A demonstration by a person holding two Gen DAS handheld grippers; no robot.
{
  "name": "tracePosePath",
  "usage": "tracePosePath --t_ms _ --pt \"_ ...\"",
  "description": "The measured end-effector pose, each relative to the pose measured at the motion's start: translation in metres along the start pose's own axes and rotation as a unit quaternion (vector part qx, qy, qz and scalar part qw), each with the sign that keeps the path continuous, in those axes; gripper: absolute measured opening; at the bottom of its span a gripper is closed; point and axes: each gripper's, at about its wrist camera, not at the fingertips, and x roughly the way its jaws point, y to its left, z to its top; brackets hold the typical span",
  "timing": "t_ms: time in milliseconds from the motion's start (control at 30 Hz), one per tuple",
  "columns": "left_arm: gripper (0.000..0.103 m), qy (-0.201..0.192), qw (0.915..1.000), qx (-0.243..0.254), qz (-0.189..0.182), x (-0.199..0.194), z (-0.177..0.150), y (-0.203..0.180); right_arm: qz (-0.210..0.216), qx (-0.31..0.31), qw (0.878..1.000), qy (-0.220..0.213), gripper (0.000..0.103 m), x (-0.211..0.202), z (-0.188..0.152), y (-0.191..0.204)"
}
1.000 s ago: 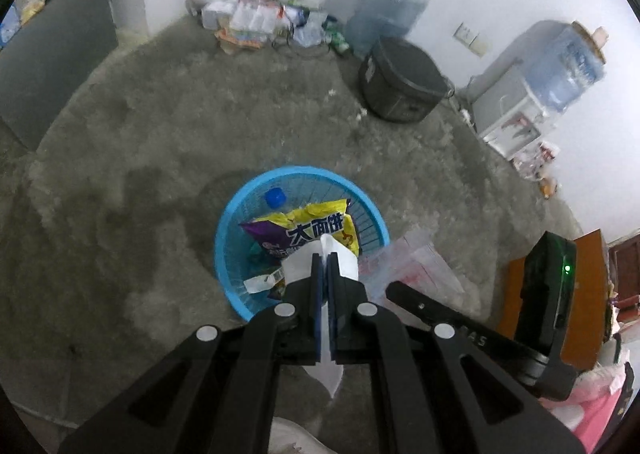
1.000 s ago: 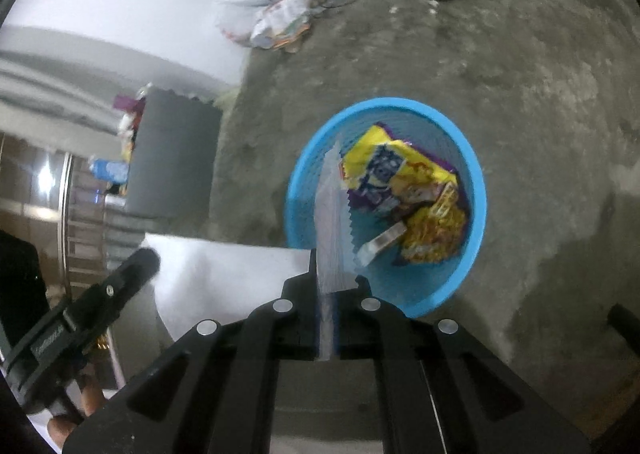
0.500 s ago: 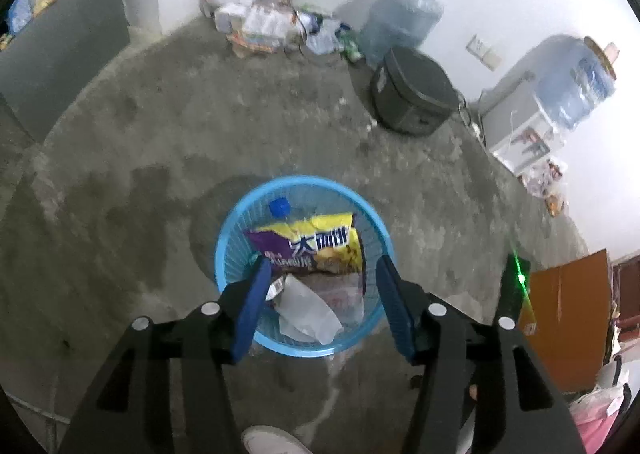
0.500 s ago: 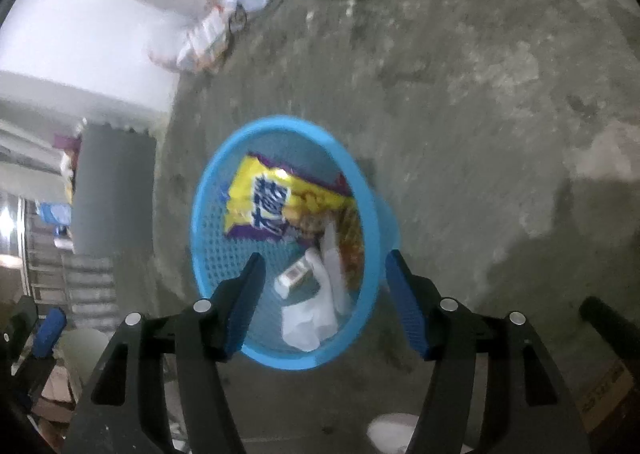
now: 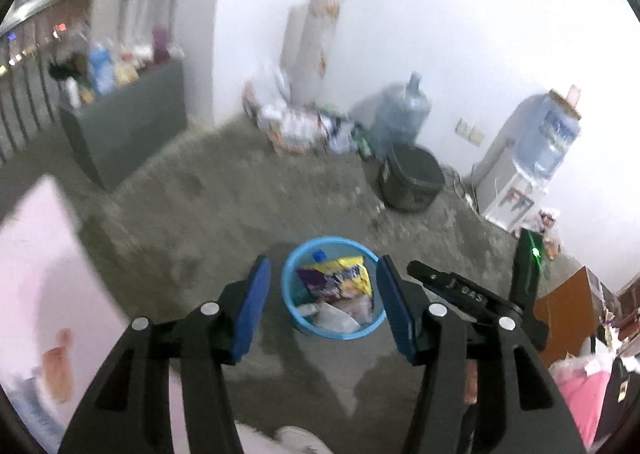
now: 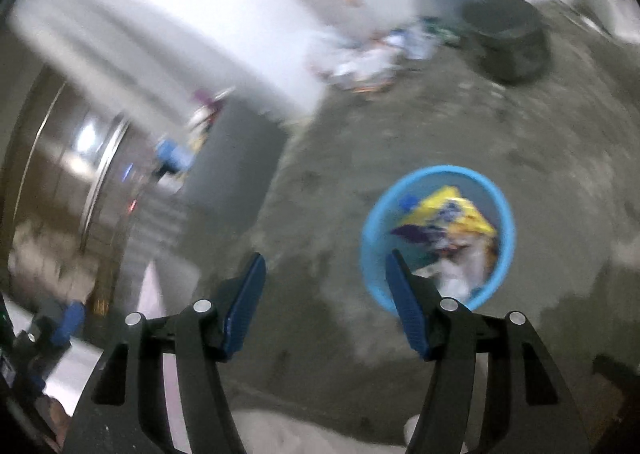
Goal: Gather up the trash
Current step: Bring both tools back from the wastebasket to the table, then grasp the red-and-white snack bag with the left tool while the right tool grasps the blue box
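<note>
The left wrist view took in the far side of the room, which the right wrist view cut off or smeared: a water dispenser [image 5: 516,177] with a blue bottle on top stood against the white wall [image 5: 440,33]; a second water jug [image 5: 400,113] sat on the floor beside a heap of litter [image 5: 304,125]; the right gripper [image 5: 460,288] crossed the frame's right side as a black body with a green light. The right wrist view, heavily blurred, gave instead a metal door or railing [image 6: 80,181] at the left and part of the left gripper [image 6: 60,324] low in that corner; both views showed the dark round pot [image 5: 412,183] and the grey cabinet [image 5: 128,137].

The left gripper [image 5: 322,308] stood with its blue pads wide apart and nothing between them; the right gripper [image 6: 326,304] was likewise spread and empty.

The blue basket [image 5: 290,294] sat on the floor well below both tools; in the left view it appeared framed between the two pads, in the right view it lay off to the right, the basket [image 6: 506,238] partly hidden behind the right-hand pad. Inside it lay a yellow and purple snack bag [image 5: 340,280], a blue bottle cap [image 5: 319,255], and pale wrappers [image 5: 340,316] near the front rim.

The floor [image 5: 240,205] was rough grey concrete, patchy with darker damp stains around the basket; a pale sheet [image 5: 44,294] filled the left edge, and pink cloth [image 5: 584,394] and a brown box [image 5: 568,318] crowded the right.
</note>
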Motion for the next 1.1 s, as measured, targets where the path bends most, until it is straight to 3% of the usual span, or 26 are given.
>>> tracePosePath --t_ms 200,333,533,633,800,1100 --pt "0.054 -0.077 0.9959 -0.007 0.046 -0.128 -0.054 0.041 0.080 -0.112 0.990 0.033 0.060 -0.012 -0.028 0.079" --pt "0.054 -0.137 0.9867 -0.026 0.085 -0.206 -0.105 0.068 0.132 -0.153 0.977 0.070 0.060 -0.012 -0.050 0.115" --pt "0.055 -0.190 0.9721 -0.077 0.115 -0.275 -0.175 0.094 0.158 -0.225 0.954 0.120 0.060 0.001 -0.087 0.166" --pt "0.057 -0.186 0.9714 -0.082 0.122 -0.278 -0.201 0.099 0.167 -0.247 0.944 0.138 0.060 0.006 -0.100 0.183" --pt "0.057 -0.150 0.9739 -0.129 0.112 -0.245 -0.227 0.121 0.170 -0.287 0.927 0.171 0.060 0.015 -0.130 0.211" --pt "0.057 -0.126 0.9658 -0.189 0.125 -0.189 -0.224 0.153 0.173 -0.335 0.897 0.231 0.059 0.033 -0.178 0.239"
